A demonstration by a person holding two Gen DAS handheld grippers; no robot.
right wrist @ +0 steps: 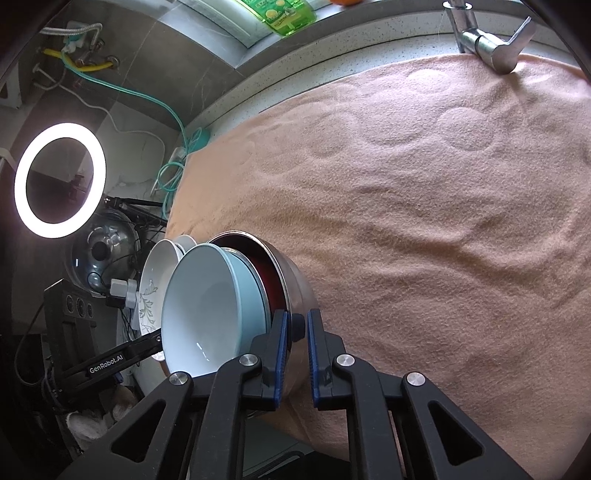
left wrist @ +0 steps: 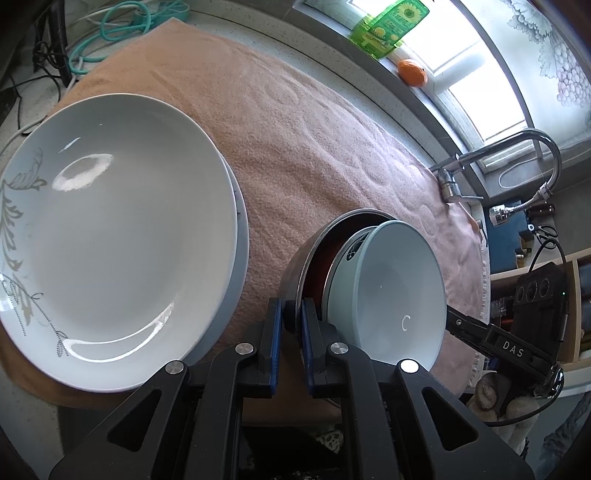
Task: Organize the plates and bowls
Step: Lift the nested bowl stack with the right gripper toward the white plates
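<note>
Three bowls sit nested and tilted on the towel: a steel bowl (left wrist: 295, 266) outside, a dark red one (left wrist: 321, 258) within it, and a pale blue bowl (left wrist: 391, 295) innermost. My left gripper (left wrist: 291, 306) is shut on the steel bowl's rim at its near left edge. The right gripper (left wrist: 452, 323) reaches in from the right behind the blue bowl. In the right wrist view my right gripper (right wrist: 295, 321) is shut on the steel bowl (right wrist: 295, 280) at its rim, beside the blue bowl (right wrist: 207, 314). The left gripper (right wrist: 157, 341) comes in from the left. Stacked white plates (left wrist: 110, 240) lie left of the bowls.
A pink towel (left wrist: 314, 129) covers the counter. A faucet (left wrist: 461, 177) stands at its far right. On the windowsill are an orange (left wrist: 412, 72) and a green bottle (left wrist: 391, 26). Hoses and cables (left wrist: 110, 37) lie at the towel's far left. A lit ring light (right wrist: 59, 177) stands beyond.
</note>
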